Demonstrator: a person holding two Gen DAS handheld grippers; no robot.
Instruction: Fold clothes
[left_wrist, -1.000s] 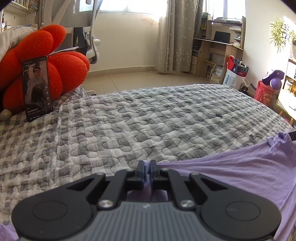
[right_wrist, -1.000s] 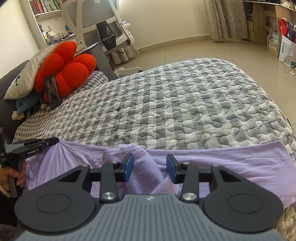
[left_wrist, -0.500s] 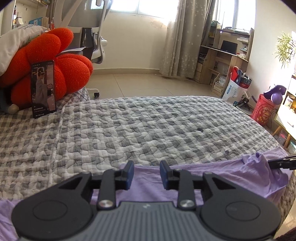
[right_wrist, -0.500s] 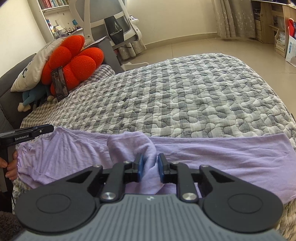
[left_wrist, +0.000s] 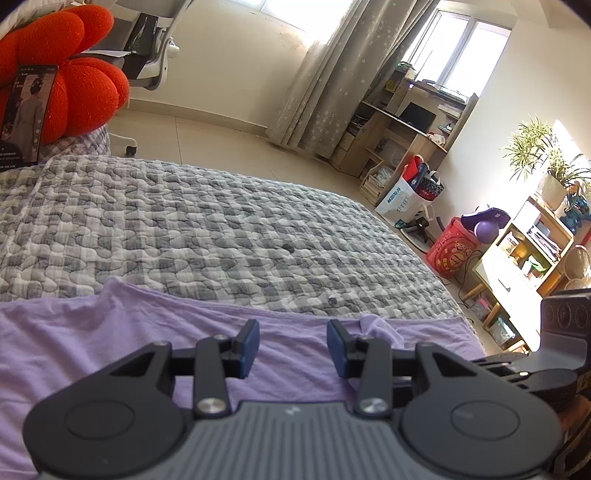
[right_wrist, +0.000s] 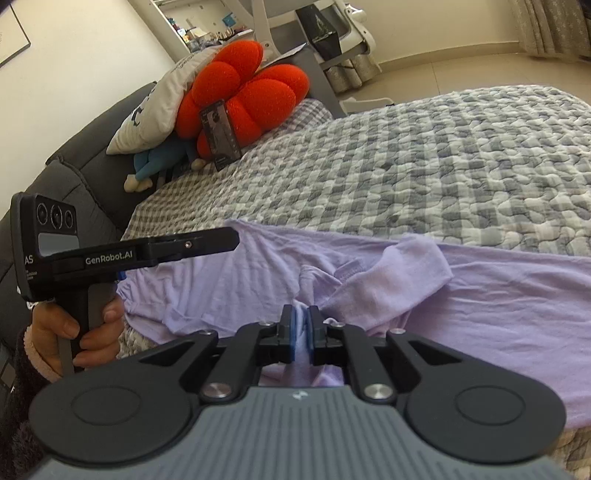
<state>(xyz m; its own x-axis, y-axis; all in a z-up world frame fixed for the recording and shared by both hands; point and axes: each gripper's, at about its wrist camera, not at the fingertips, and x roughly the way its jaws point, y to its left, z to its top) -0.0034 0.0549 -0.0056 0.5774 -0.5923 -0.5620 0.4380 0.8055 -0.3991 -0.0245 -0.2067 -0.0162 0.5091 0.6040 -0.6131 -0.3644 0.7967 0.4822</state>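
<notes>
Pinching the purple shirt (right_wrist: 498, 295), right tool (right_wrist: 301, 321); left tool (left_wrist: 291, 341) opening above it.

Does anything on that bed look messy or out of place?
Only the lilac garment: it lies rumpled along the near edge of the checked quilt, one sleeve flopped over its middle. A phone is propped against the red cushion. Nothing looks spilled or damaged.

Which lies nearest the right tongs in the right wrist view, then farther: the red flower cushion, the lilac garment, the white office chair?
1. Lilac cotton garment: pinched in the right tongs.
2. Red flower-shaped plush cushion: upper left, at the bedhead.
3. White office chair: behind the cushion, top.
</notes>
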